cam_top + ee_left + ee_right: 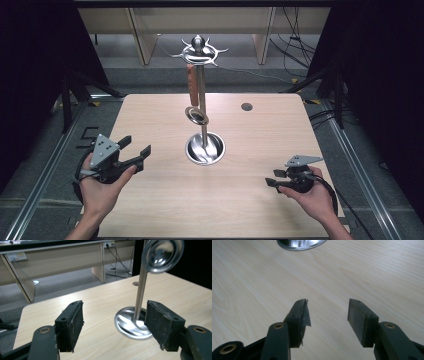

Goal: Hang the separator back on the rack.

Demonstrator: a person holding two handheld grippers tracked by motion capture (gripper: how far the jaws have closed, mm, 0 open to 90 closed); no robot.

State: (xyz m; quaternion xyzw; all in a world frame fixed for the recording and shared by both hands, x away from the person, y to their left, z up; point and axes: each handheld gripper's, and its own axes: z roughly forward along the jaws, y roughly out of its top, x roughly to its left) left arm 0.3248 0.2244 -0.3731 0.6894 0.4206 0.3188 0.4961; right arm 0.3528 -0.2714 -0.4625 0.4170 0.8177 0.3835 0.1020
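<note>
A steel utensil stand (204,149) rises from a round base at the table's middle, with curved hooks (199,50) at its top. From one hook hangs a utensil with a wooden handle (192,84) and a round shiny metal head (196,116). My left gripper (137,144) is at the left of the table, open and holding nothing, and points towards the stand. In the left gripper view the base (126,323), the pole (140,295) and the round head (162,255) lie beyond the jaws. My right gripper (271,178) is open near the front right, low over bare wood (328,315).
The light wooden table (165,200) has a small dark hole (246,106) at its back right. Metal rails (45,170) run along the floor on both sides. Cables (295,55) and desk legs lie beyond the far edge.
</note>
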